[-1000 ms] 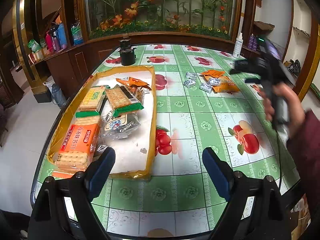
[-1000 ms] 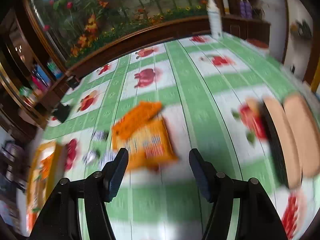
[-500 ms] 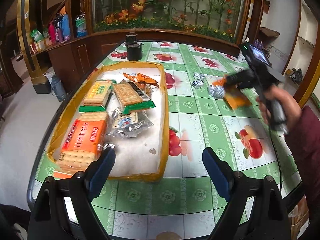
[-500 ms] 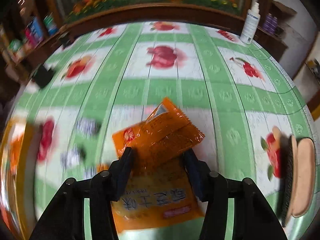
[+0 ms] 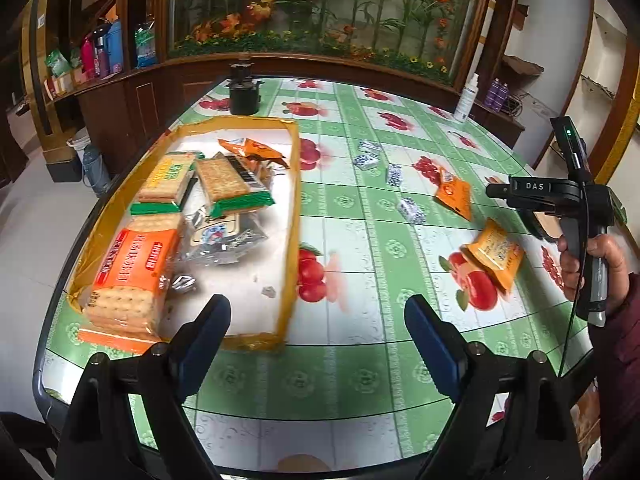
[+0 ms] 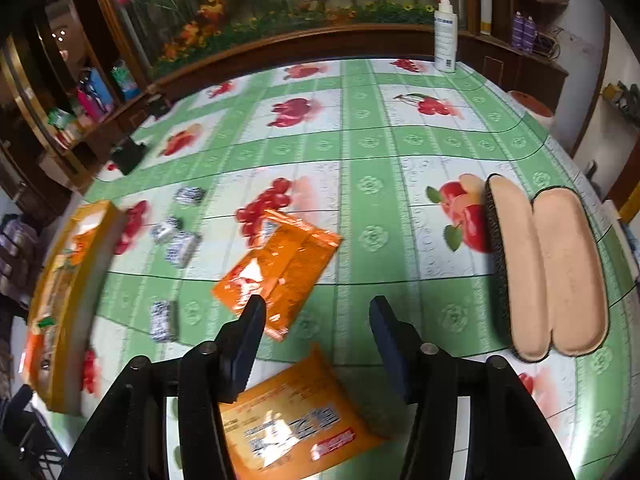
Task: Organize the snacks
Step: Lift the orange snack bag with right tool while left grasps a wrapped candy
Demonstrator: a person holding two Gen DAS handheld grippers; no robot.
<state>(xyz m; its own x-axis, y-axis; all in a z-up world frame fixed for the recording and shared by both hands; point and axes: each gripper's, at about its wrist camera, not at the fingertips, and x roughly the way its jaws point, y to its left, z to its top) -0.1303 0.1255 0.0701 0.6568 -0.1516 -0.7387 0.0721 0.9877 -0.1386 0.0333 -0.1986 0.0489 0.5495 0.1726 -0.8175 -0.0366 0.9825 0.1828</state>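
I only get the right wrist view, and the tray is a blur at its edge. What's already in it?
Observer: The yellow-rimmed tray holds an orange cracker pack, two green-banded cracker packs, a silvery packet and an orange packet at the far end.
Operator: Room left for more?
Observer: Yes, its white floor is bare along the near right side.
Operator: And the other hand?
Observer: The left gripper is open and empty, above the tray's near right corner.

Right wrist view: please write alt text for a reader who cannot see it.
The right hand-held gripper, jaws opening and empty, hovers over a green fruit-print tablecloth with two orange snack packets. Small wrapped candies and a yellow tray lie left.
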